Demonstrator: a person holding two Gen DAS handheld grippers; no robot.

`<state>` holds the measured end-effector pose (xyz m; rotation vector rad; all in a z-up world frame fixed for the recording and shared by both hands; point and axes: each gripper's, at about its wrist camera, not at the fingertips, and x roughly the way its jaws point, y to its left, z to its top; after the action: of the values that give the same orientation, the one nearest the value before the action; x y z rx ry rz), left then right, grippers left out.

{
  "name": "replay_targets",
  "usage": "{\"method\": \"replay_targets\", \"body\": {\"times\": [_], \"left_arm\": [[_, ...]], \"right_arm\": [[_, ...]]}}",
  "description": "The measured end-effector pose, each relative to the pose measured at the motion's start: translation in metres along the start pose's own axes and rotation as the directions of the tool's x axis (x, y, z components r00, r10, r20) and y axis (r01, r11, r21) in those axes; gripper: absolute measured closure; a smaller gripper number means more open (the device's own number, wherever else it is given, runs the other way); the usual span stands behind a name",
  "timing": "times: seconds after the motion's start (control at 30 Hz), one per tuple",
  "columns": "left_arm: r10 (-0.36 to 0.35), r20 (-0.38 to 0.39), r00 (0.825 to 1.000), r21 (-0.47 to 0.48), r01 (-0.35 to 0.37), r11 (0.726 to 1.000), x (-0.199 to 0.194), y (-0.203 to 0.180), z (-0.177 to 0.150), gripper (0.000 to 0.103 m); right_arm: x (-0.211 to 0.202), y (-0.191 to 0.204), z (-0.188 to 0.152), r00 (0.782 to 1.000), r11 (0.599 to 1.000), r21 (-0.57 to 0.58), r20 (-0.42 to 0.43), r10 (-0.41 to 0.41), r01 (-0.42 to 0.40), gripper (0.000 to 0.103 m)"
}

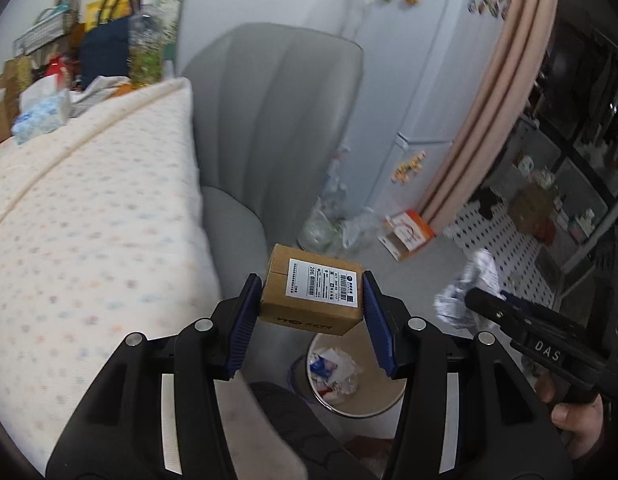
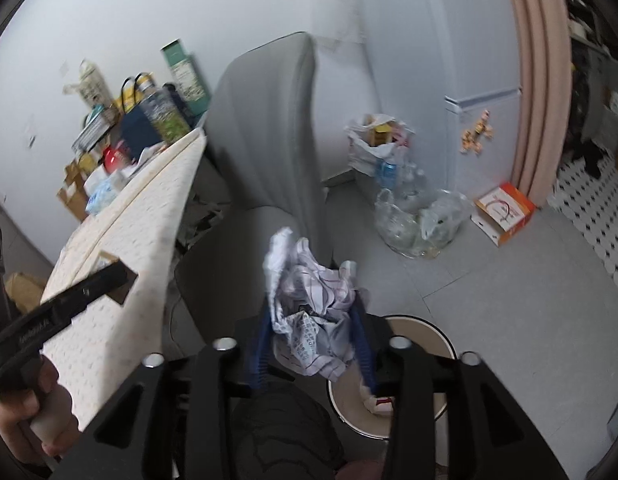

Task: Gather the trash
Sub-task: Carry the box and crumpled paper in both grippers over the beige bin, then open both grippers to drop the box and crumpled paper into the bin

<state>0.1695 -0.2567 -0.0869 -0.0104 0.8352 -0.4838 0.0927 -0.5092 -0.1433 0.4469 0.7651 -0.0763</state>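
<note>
My left gripper [image 1: 311, 300] is shut on a small brown cardboard box [image 1: 311, 294] with a white shipping label, held above a round beige trash bin [image 1: 373, 396] that holds crumpled wrappers. My right gripper [image 2: 313, 328] is shut on a crumpled wad of white printed paper [image 2: 309, 300], just above and left of the same bin [image 2: 429, 344]. The right gripper and its paper [image 1: 469, 292] also show at the right of the left wrist view. The left gripper's finger shows at the left of the right wrist view [image 2: 89, 288].
A grey armchair [image 1: 269, 120] stands behind the bin, a dotted cream cushion [image 1: 89, 220] to the left. Clear plastic bags of bottles [image 2: 421, 220] and an orange-white box [image 2: 505, 212] lie on the grey floor by a fridge [image 1: 421, 60]. A cluttered shelf is at the back left.
</note>
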Motion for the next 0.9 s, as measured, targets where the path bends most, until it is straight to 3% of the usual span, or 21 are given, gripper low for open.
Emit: {"method": "replay_targets", "body": {"times": [0.17,0.5,0.73,0.8,0.87,0.9], "left_arm": [[-0.015,-0.051,0.999,0.027,0.016,0.999,0.022,-0.019,-0.005,0.052],[-0.047,-0.139,0.989,0.091,0.060,0.994,0.058,-0.061,-0.014,0.052],[-0.098,-0.225,0.969,0.123,0.128,0.984,0.087,-0.098,-0.024,0.051],[-0.124,-0.244,0.962,0.131,0.159,0.978,0.093,-0.105,-0.027,0.037],[-0.129,-0.227,0.965,0.133,0.162,0.978,0.092,-0.106,-0.027,0.015],[-0.122,-0.214,0.969,0.133,0.153,0.979,0.091,-0.105,-0.027,0.013]], "right_arm": [[0.009,-0.029,-0.006,1.000,0.998,0.056,-0.017,-0.008,0.008,0.034],[-0.011,-0.076,-0.020,0.996,0.991,0.102,-0.012,-0.089,0.090,0.022],[-0.026,-0.111,-0.028,0.988,0.977,0.150,-0.009,-0.155,0.155,0.016],[-0.026,-0.118,-0.029,0.987,0.974,0.163,-0.010,-0.161,0.160,0.016],[-0.027,-0.123,-0.031,0.986,0.971,0.175,-0.010,-0.167,0.166,0.015],[-0.027,-0.125,-0.031,0.986,0.969,0.180,-0.009,-0.168,0.166,0.015]]}}
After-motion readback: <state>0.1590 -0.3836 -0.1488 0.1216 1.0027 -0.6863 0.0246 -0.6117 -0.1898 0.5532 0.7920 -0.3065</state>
